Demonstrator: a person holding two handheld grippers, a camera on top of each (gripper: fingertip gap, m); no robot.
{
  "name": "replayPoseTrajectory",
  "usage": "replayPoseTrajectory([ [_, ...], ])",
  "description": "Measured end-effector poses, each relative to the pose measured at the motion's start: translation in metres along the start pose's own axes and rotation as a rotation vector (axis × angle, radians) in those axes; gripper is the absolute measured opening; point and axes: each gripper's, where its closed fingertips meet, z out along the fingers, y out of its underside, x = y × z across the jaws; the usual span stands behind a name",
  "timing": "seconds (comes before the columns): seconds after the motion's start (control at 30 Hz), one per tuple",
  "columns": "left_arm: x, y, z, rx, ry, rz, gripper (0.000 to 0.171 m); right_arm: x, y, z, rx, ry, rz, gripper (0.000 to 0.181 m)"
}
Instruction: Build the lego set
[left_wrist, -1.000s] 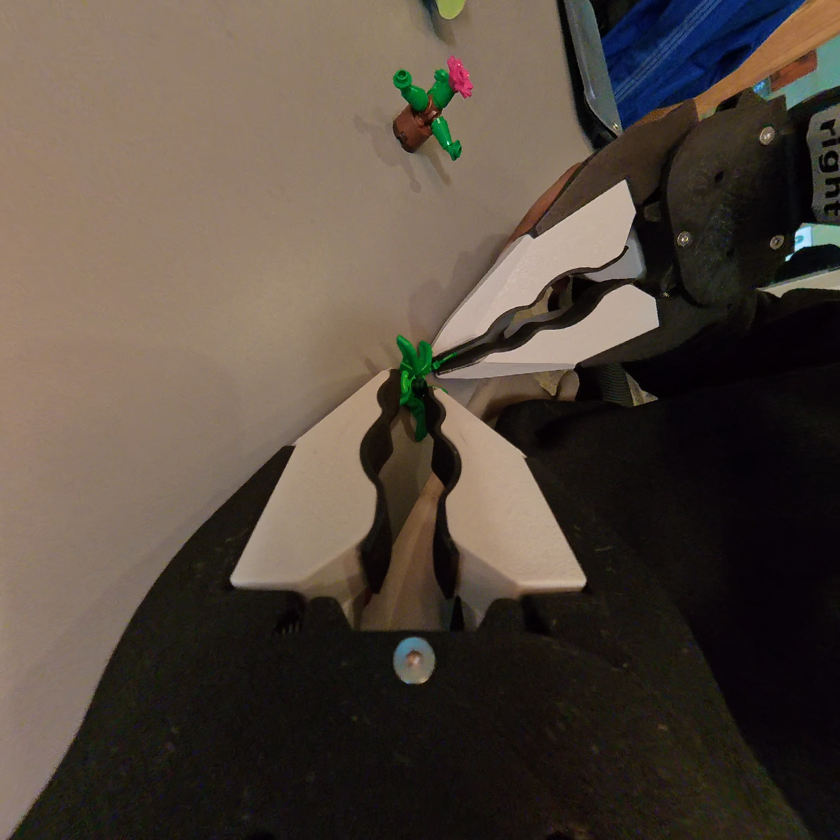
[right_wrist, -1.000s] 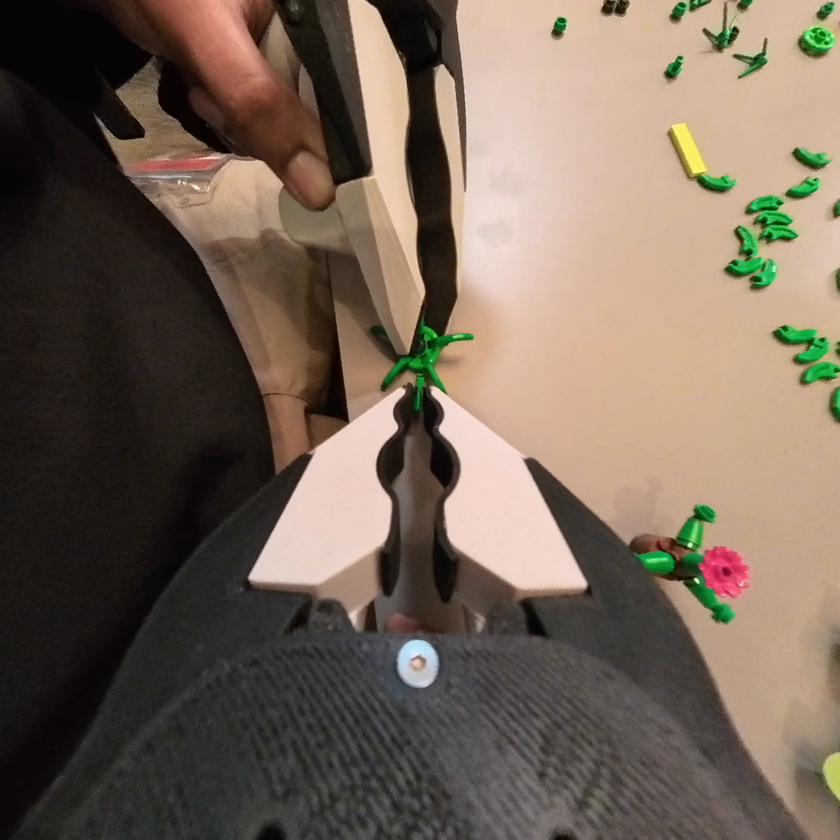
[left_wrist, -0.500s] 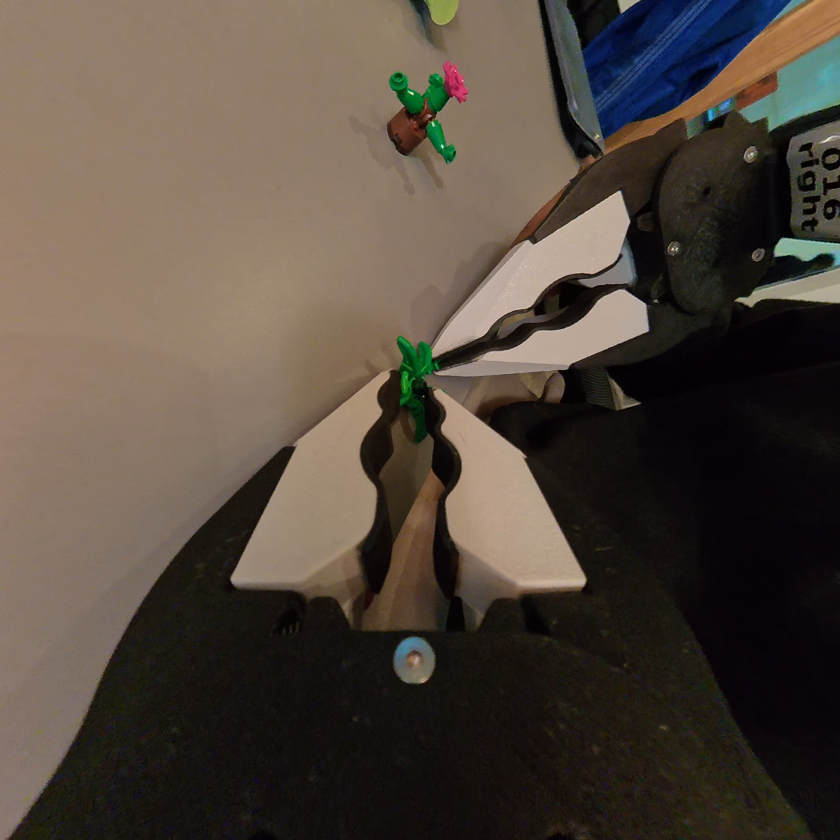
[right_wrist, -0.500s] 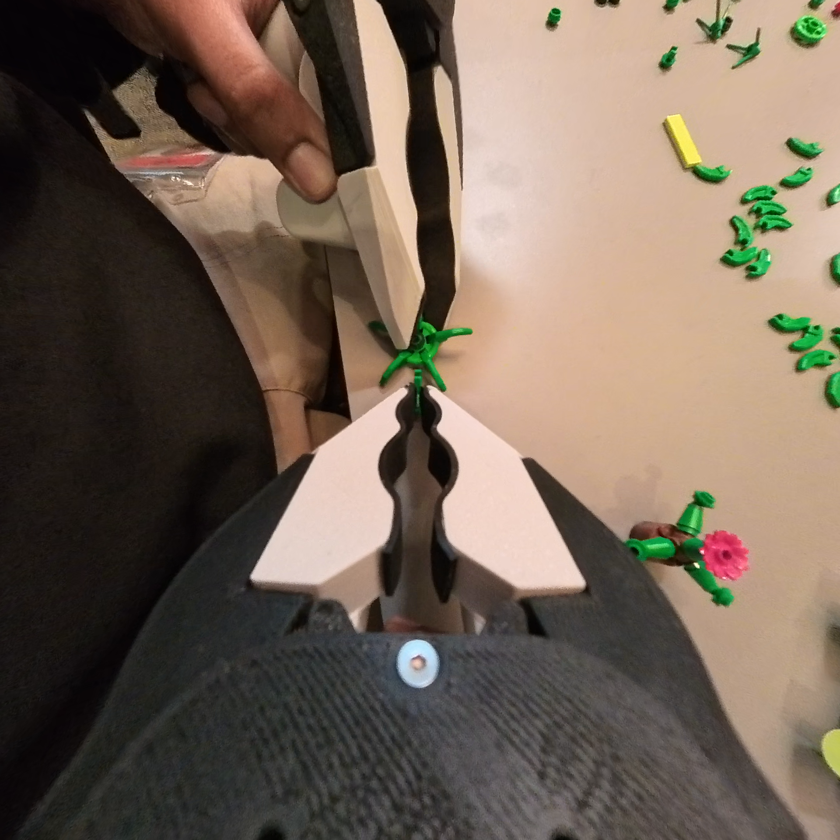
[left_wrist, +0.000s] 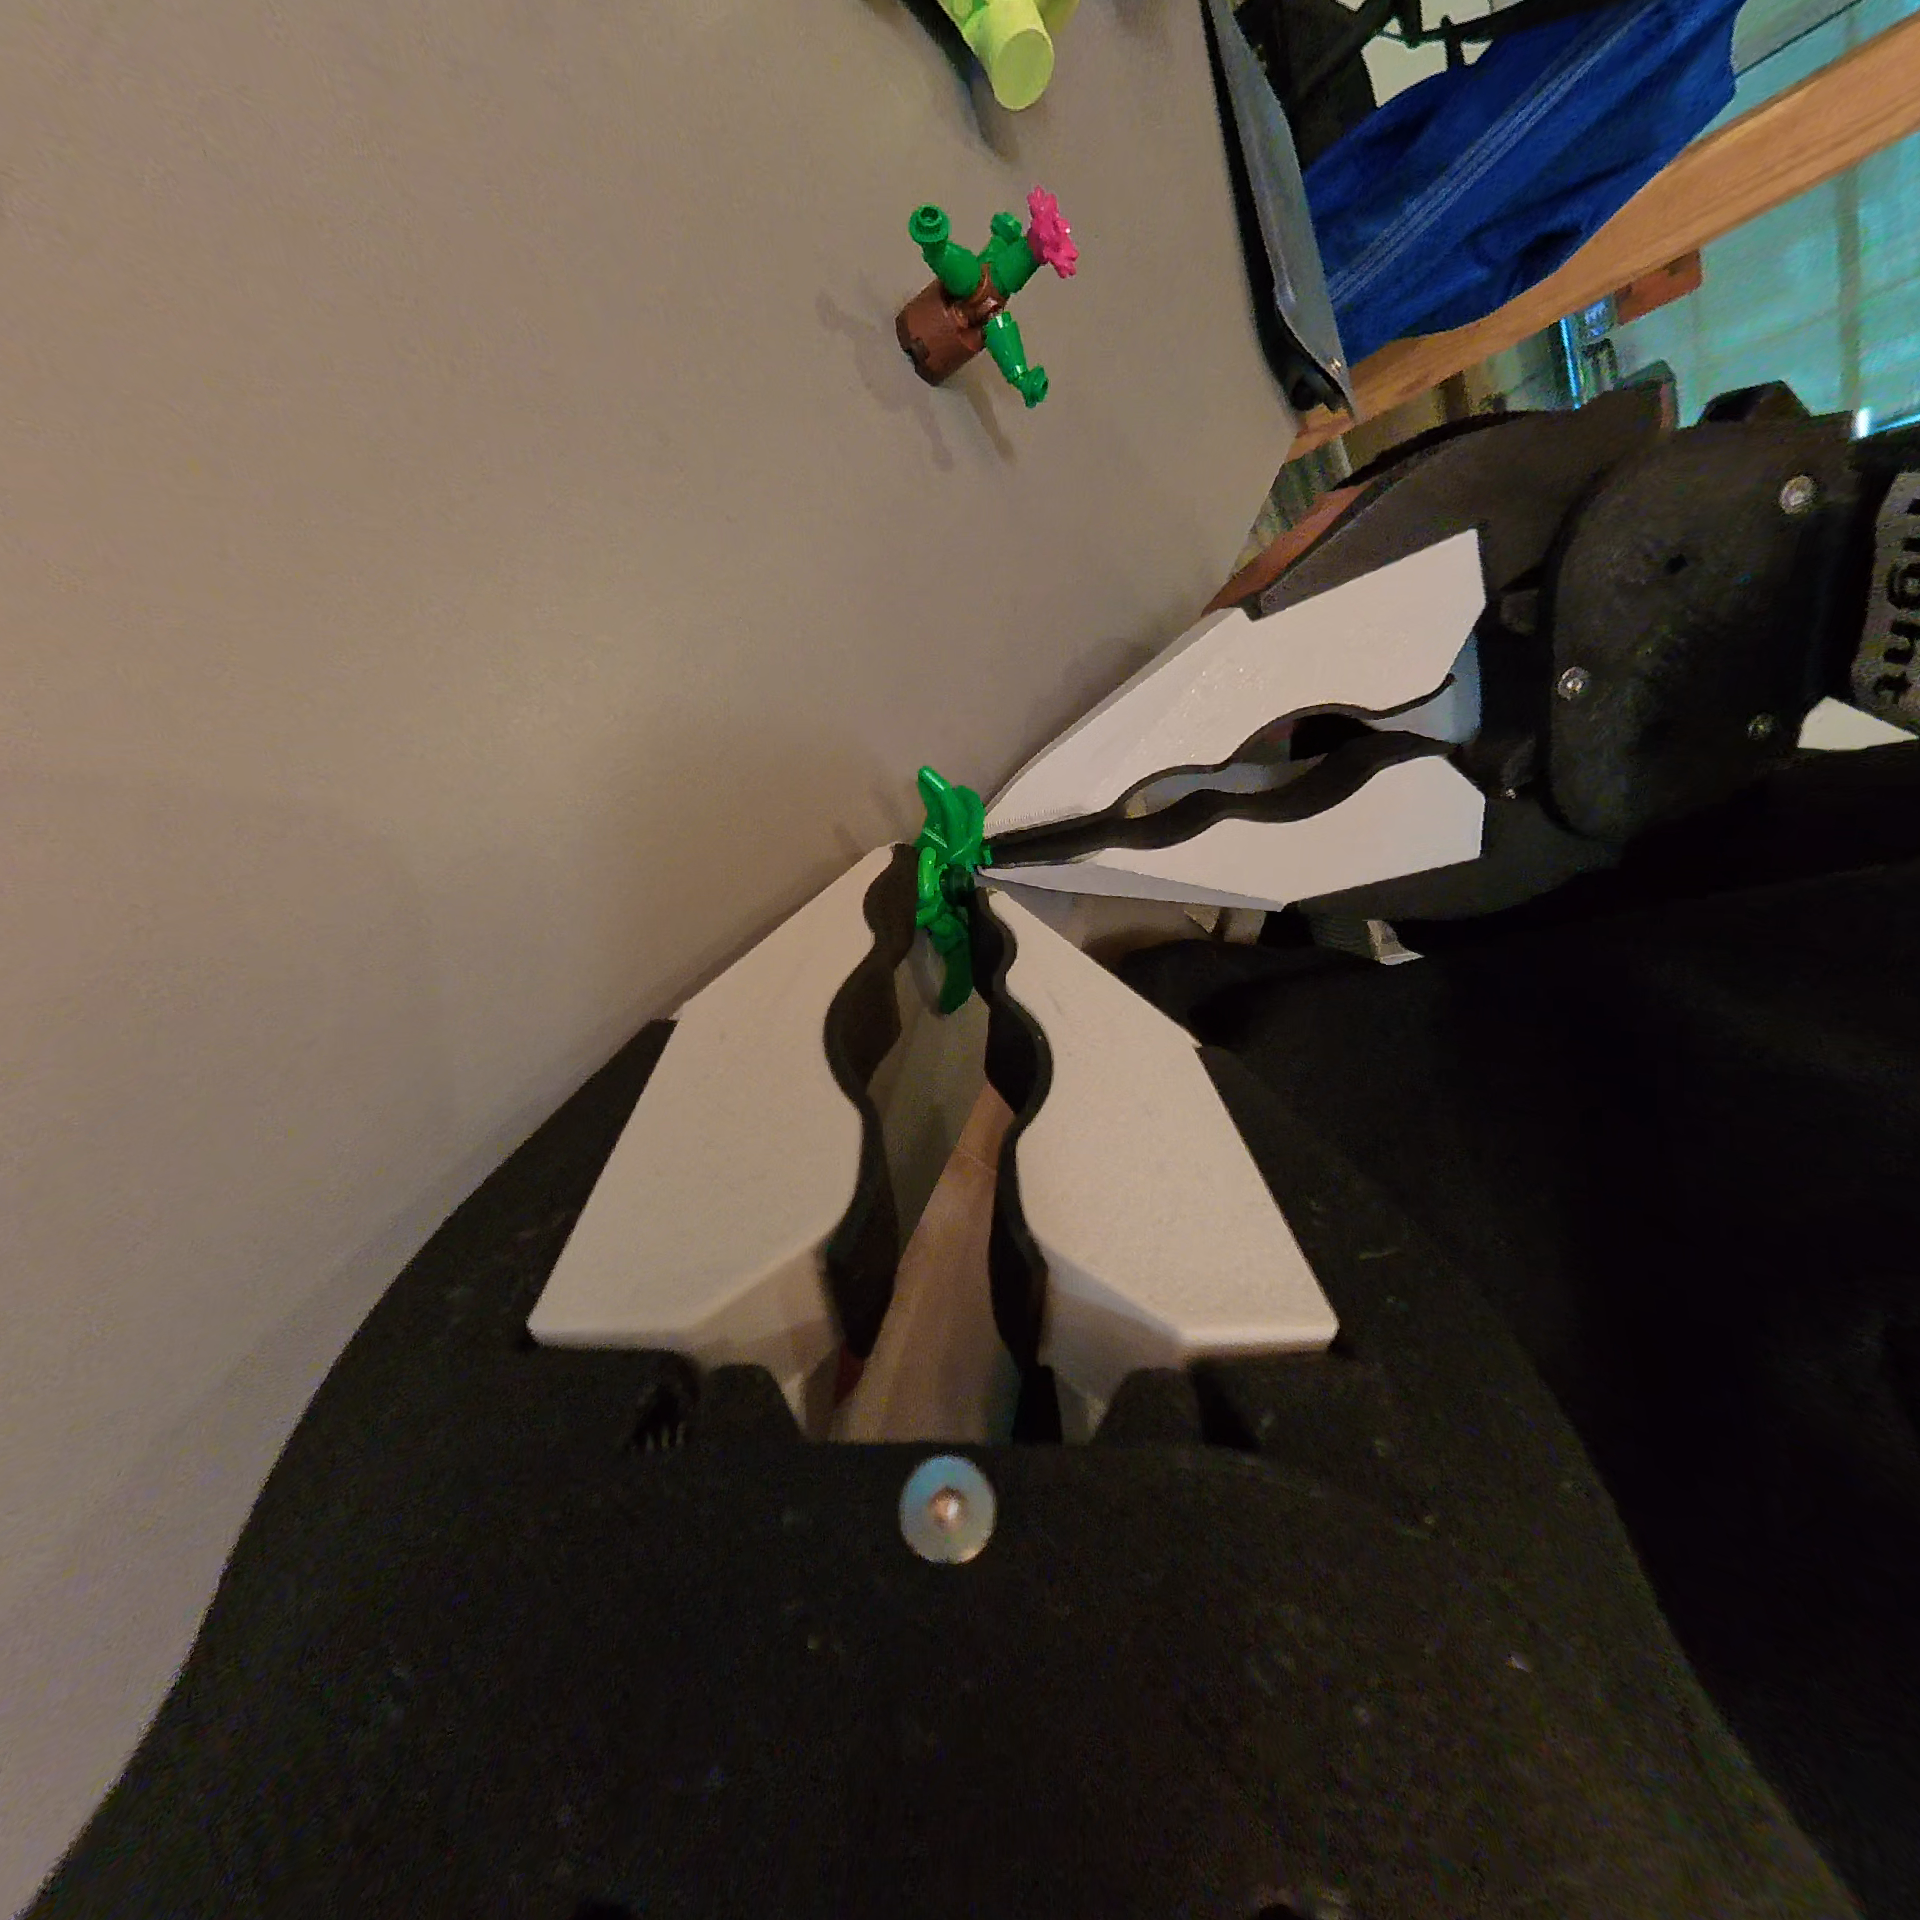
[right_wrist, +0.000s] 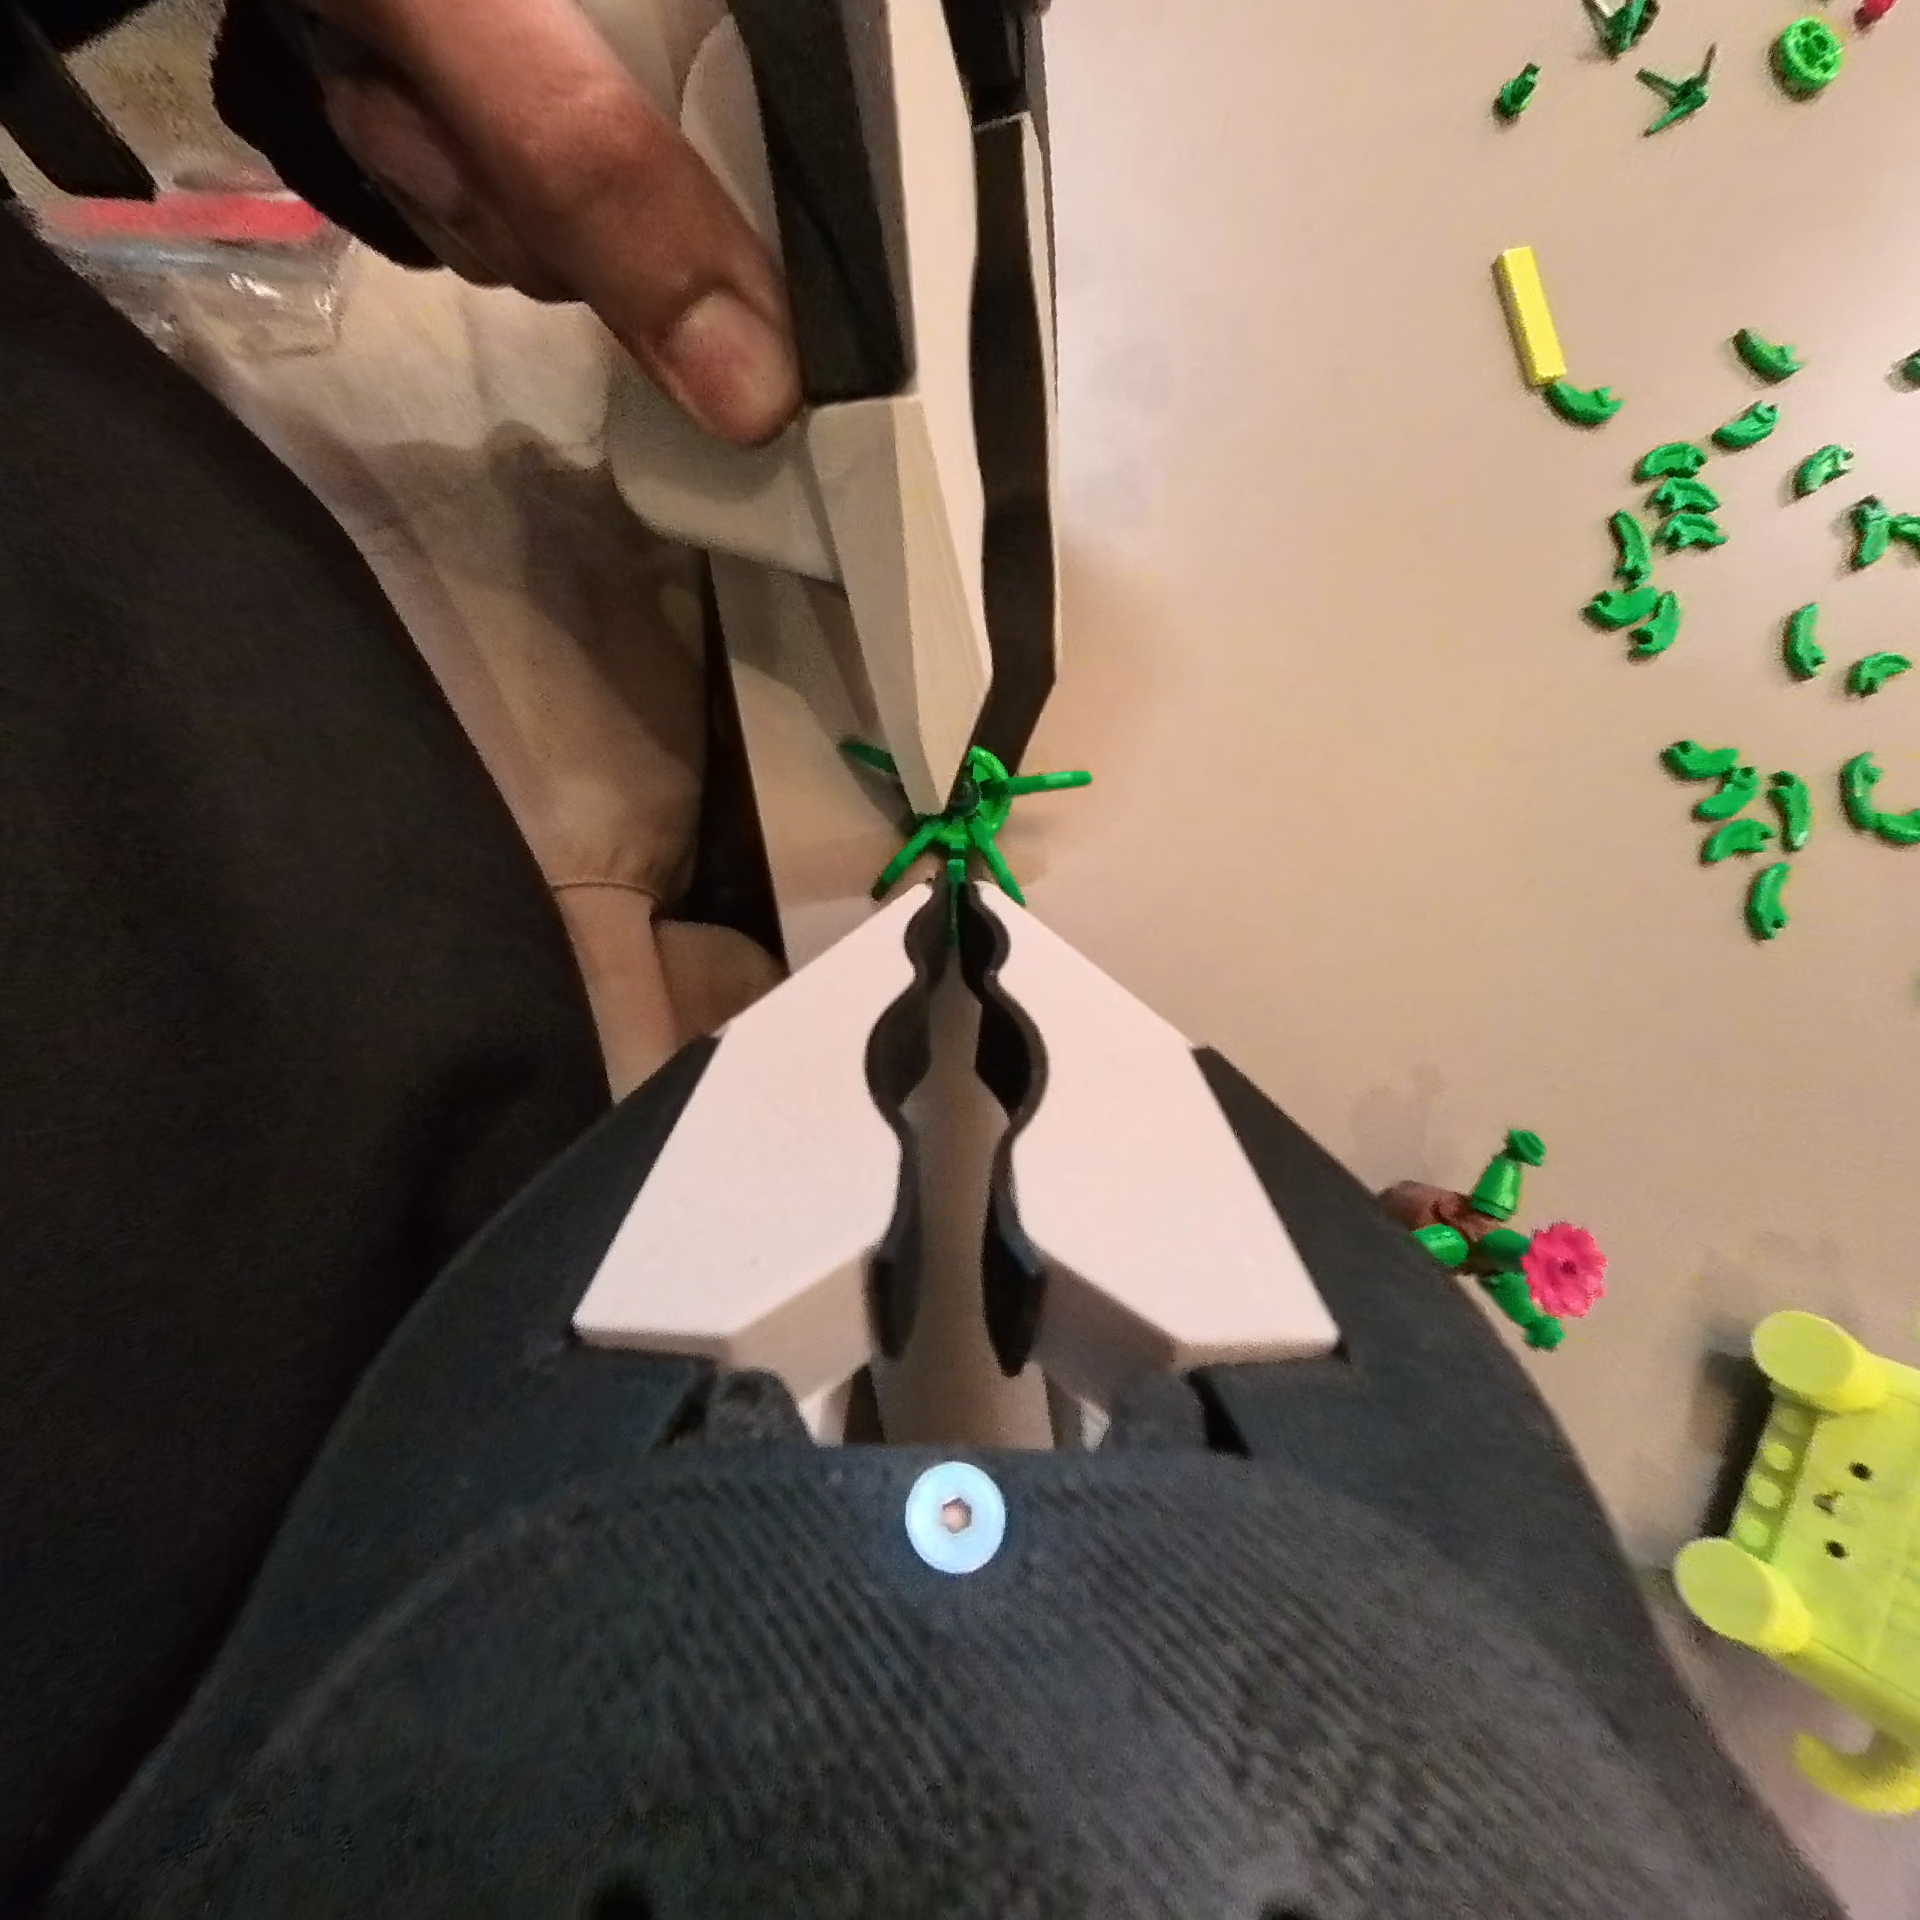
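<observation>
A small green spiky leaf piece (left_wrist: 943, 831) is held in the air between both grippers, just off the table's near edge. My left gripper (left_wrist: 940, 883) is shut on it, with one leaf hanging between its fingers. My right gripper (right_wrist: 956, 904) is shut on a thin green spike of the same piece (right_wrist: 977, 805). The two grippers meet tip to tip, the right gripper (left_wrist: 987, 847) coming in from the right in the left wrist view. I cannot tell whether the green piece is one part or two joined. A small built plant (right_wrist: 1496, 1236) with brown pot, green stems and pink flower lies on the table.
Several loose green curved pieces (right_wrist: 1704, 582) and a yellow bar (right_wrist: 1529, 317) lie scattered on the beige table (left_wrist: 416, 623). A lime-green build (right_wrist: 1808, 1507) lies at the right. A person's hand (right_wrist: 582, 208) holds the left gripper. A blue cloth (left_wrist: 1507, 156) hangs beyond the table. Less than 4 cm separates the two grippers' tips. From either gripper's tips it is about 12 centimetres to the small built plant (right_wrist: 1496, 1236). It turns up in the left wrist view (left_wrist: 982, 272) as well.
Both grippers stay shut on the green leaf piece, tip to tip. The views have shifted slightly, and more of the lime-green build shows now.
</observation>
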Motion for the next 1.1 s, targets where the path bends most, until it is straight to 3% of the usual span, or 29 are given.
replayPoseTrajectory([
  [0.73,0.0008,-0.0002,0.0007,-0.015,-0.006,-0.009,0.01,0.0022,-0.002,0.0015,0.043,0.025,-0.029,0.001],
  [1.1,-0.0008,0.002,0.0013,-0.046,-0.133,0.036,0.01,0.0015,-0.0016,0.0018,-0.051,0.047,-0.138,0.0],
])
